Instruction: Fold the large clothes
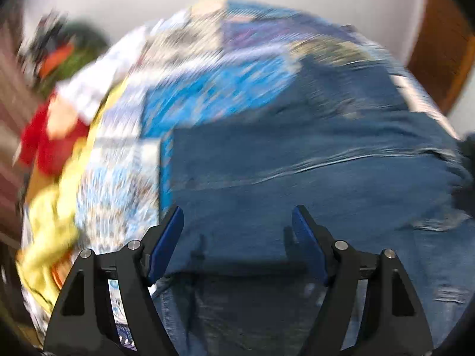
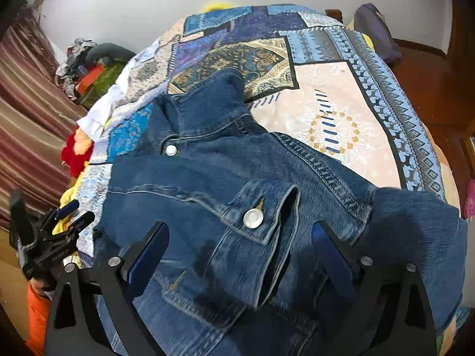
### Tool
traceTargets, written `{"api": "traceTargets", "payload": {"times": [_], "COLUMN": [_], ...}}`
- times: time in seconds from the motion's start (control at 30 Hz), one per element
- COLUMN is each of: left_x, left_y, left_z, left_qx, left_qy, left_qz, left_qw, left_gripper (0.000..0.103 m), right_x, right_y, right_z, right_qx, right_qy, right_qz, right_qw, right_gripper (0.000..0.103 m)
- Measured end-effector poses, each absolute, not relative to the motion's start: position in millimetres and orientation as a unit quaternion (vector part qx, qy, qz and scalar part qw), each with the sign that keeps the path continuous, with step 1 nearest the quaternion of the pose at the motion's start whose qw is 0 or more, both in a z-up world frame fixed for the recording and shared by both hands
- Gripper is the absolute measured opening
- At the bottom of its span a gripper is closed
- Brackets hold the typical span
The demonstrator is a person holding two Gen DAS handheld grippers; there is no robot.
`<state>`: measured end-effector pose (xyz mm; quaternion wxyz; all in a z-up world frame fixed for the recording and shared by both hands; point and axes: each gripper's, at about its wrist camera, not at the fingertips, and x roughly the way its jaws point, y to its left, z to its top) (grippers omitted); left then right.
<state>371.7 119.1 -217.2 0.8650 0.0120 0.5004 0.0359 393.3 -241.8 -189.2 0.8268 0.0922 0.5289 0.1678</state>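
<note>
From the left wrist, everything is smeared by motion. The left tongs stand apart above a folded blue denim jacket, with nothing between their blue pads and no pad pressing on the cloth. The jacket lies on a patchwork bedspread that covers a bed. At the left edge of the bed, yellow cloth and red cloth hang in a blurred heap.

From the right wrist, the picture is sharp. The right tongs are wide apart over the denim jacket, their fingers on either side of a buttoned chest pocket flap; they hover and clamp nothing. The jacket lies partly folded on the near-left part of the bedspread, collar pointing away, a sleeve bunched at the right. The left tongs show at the far left beside the jacket's edge, jaws parted. A striped curtain hangs at the left.
</note>
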Motion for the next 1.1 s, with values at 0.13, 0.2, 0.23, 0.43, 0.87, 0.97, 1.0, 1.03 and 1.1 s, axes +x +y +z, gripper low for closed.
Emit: {"api": "traceTargets", "payload": {"times": [0.13, 0.2, 0.23, 0.43, 0.87, 0.97, 1.0, 1.03, 1.1], "left_x": [378, 382, 382, 388, 377, 373, 371, 371, 369], "left_y": [147, 151, 154, 164, 190, 186, 181, 177, 170], "left_z": [-251, -265, -269, -274, -285, -281, -275, -269, -254], "left_qx": [-0.027, -0.034, -0.043, -0.061, -0.068, -0.033, -0.018, -0.010, -0.003], "left_qy": [0.533, 0.546, 0.547, 0.552, 0.559, 0.558, 0.556, 0.552, 0.539], "left_qz": [0.053, 0.059, 0.060, 0.059, 0.078, 0.090, 0.092, 0.093, 0.087], "left_qw": [0.844, 0.835, 0.834, 0.830, 0.823, 0.824, 0.826, 0.828, 0.838], "left_gripper": [0.075, 0.075, 0.075, 0.075, 0.090, 0.089, 0.089, 0.089, 0.089], "right_x": [411, 419, 422, 418, 399, 389, 386, 381, 369], "right_y": [-240, -239, -238, -235, -251, -261, -266, -271, -288], "right_z": [-204, -210, -212, -193, -195, -184, -177, -171, -155], "right_qx": [0.086, 0.080, 0.077, 0.046, -0.016, 0.011, 0.022, 0.033, 0.057], "right_qy": [0.539, 0.542, 0.543, 0.520, 0.518, 0.513, 0.505, 0.498, 0.481], "right_qz": [0.133, 0.112, 0.108, 0.119, 0.073, 0.074, 0.073, 0.072, 0.074], "right_qw": [0.827, 0.829, 0.829, 0.845, 0.852, 0.855, 0.859, 0.864, 0.872], "right_gripper": [0.077, 0.055, 0.050, 0.014, 0.014, 0.014, 0.014, 0.014, 0.014]}}
